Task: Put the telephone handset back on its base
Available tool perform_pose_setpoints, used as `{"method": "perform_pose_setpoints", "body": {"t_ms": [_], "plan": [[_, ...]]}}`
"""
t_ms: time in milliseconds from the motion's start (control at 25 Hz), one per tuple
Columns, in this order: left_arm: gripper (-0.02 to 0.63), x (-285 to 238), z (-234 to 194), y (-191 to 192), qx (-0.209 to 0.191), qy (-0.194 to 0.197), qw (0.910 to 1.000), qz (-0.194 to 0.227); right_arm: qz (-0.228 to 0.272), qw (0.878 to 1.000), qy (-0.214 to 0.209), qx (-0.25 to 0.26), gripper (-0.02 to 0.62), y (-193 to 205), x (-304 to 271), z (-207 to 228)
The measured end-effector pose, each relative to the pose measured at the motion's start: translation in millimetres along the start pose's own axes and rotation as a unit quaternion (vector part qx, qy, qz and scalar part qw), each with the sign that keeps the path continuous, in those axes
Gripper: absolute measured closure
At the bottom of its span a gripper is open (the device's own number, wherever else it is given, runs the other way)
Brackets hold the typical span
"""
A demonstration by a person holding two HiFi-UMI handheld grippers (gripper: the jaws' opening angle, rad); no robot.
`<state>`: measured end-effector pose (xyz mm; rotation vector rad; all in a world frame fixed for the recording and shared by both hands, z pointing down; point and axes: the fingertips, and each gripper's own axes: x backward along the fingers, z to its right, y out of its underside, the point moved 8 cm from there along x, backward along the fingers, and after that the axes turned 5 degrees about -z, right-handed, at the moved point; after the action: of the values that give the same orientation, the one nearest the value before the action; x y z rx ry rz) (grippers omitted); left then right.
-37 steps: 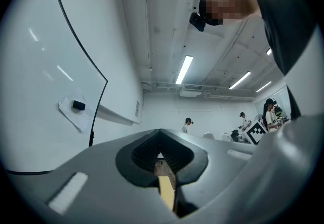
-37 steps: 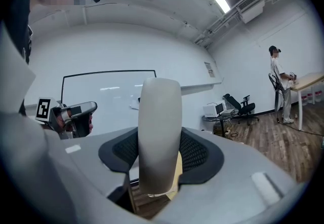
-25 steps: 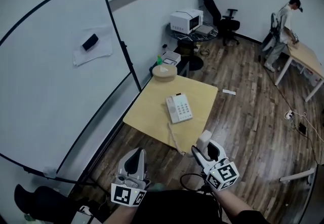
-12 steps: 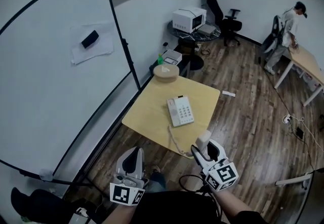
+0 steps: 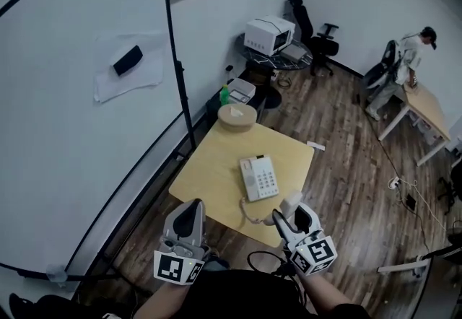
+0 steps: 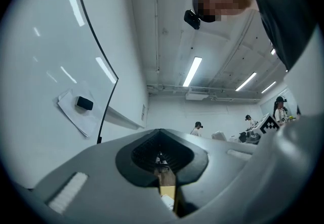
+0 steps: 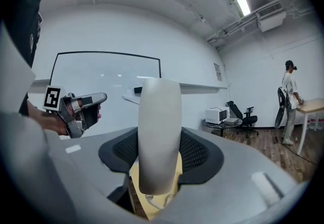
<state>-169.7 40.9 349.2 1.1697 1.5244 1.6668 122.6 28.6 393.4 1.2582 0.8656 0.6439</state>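
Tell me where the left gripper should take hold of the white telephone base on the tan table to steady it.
Its far short edge, probably, coming down from above. The white telephone base lies flat; its empty cradle runs along the left side and the coiled cord leaves the near end, so both are left clear for the white handset in the right gripper.

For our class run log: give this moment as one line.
right tool: shut on handset | left tool: shut, empty | base: on table

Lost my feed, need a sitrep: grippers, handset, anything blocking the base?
Right gripper shut on handset, at table's near edge. Left gripper shut, empty. Telephone base on table, cradle bare; coiled cord trails toward handset.
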Motion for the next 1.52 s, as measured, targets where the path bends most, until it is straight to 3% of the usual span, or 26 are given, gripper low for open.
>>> {"method": "perform_pose_setpoints", "body": {"t_ms": [320, 720, 1040, 1520], "plan": [[0.606, -43.8, -64.6, 9.2, 0.016, 0.029, 0.9995, 0.005, -0.017, 0.999, 0.034, 0.011, 0.364, -20.1, -58.7, -1.8], [0.606, -75.8, -114.2, 23.3, 0.032, 0.047, 0.9984, 0.003, -0.035, 0.998, 0.055, 0.021, 0.364, -35.1, -112.0, 0.6], [0.606, -87.4, -118.2, 39.2, 0.039, 0.041, 0.9983, -0.012, -0.065, 0.996, 0.059, 0.029, 0.364, -28.8, -141.5, 21.3], [0.606, -95.7, -102.5, 73.7, 0.056, 0.004, 0.9973, -0.047, -0.190, 0.981, 0.049, 0.013, 0.364, 34.8, -198.0, 78.5]]}}
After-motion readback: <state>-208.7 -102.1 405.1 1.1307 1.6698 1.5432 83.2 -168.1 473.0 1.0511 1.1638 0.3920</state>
